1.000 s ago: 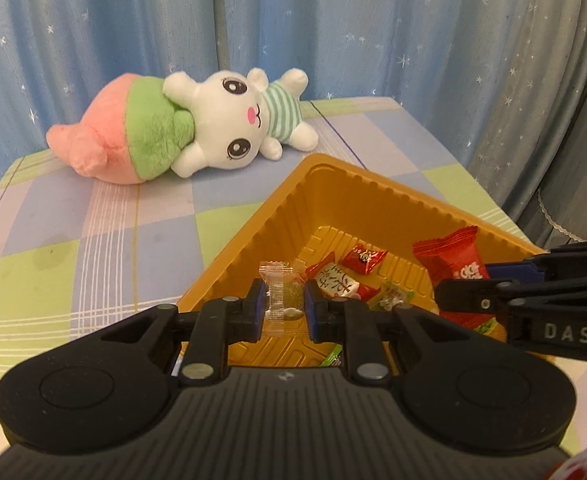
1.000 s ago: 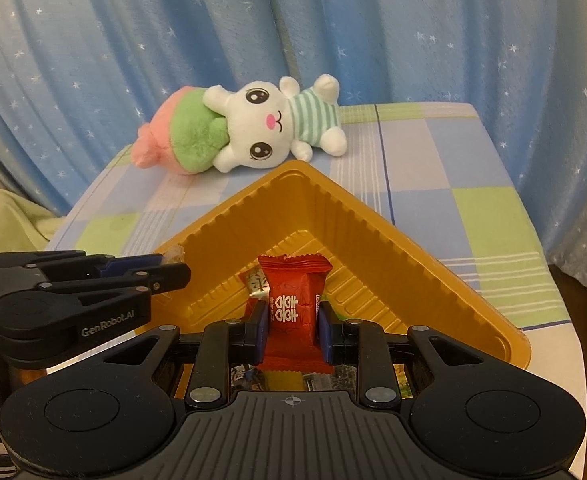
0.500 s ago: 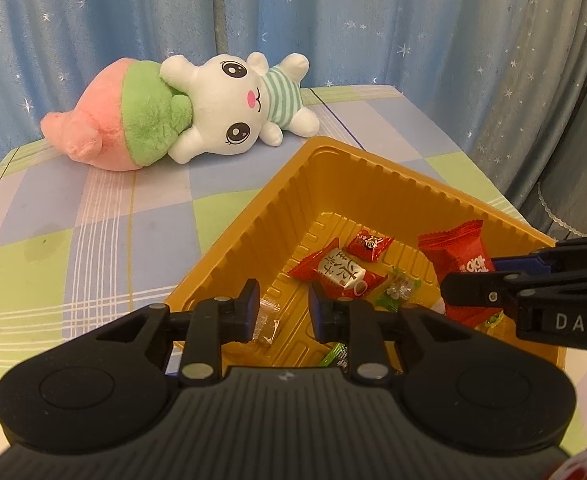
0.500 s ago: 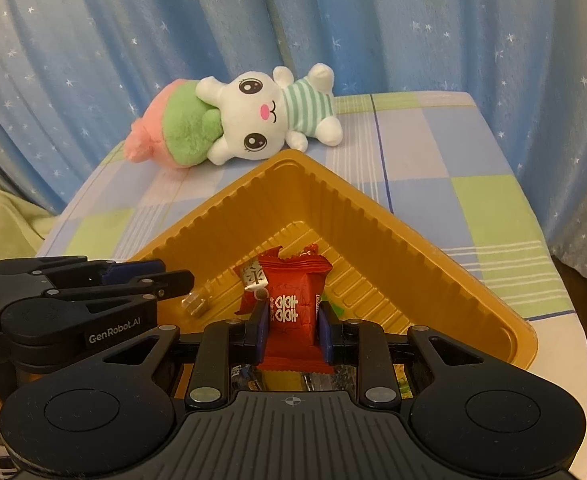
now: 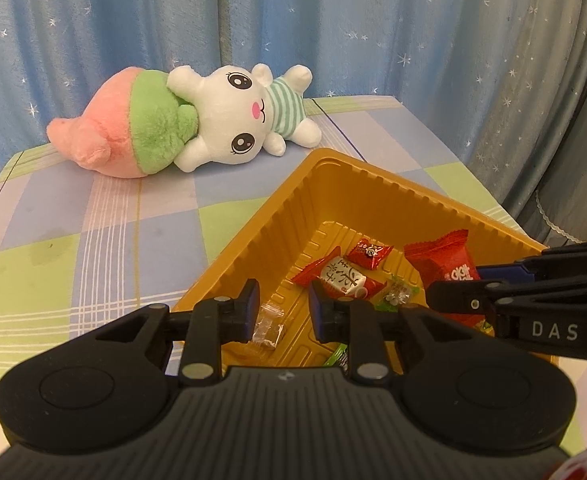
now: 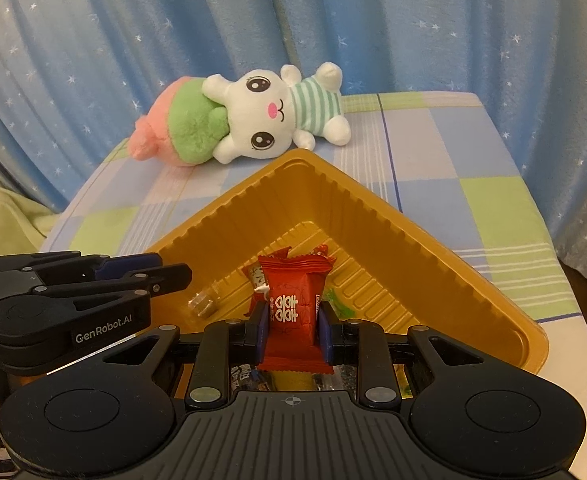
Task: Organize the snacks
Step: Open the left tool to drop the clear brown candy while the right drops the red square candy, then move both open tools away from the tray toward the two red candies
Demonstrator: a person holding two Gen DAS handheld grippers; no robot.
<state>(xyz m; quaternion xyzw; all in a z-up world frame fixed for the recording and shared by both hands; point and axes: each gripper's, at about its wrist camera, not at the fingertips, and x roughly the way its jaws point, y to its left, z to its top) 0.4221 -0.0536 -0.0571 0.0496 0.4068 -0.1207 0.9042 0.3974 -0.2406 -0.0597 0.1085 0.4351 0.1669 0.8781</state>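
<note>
One red snack packet (image 6: 293, 312) stands upright between the right gripper (image 6: 293, 334)'s blue pads, clamped at its lower half, long axis running from near to far over the gold tray (image 6: 373, 208). Left of it, a small clear-wrapped candy (image 5: 268, 325) lies flat on the tray floor, lengthwise near to far, below the left gripper (image 5: 281, 312), whose jaws stand narrowly apart with nothing pinched. Further in lie several red and green sweets (image 5: 343, 276). Beyond the tray's far corner, a plush rabbit (image 5: 229, 120) lies on its side on the checked tablecloth (image 5: 93, 220).
</note>
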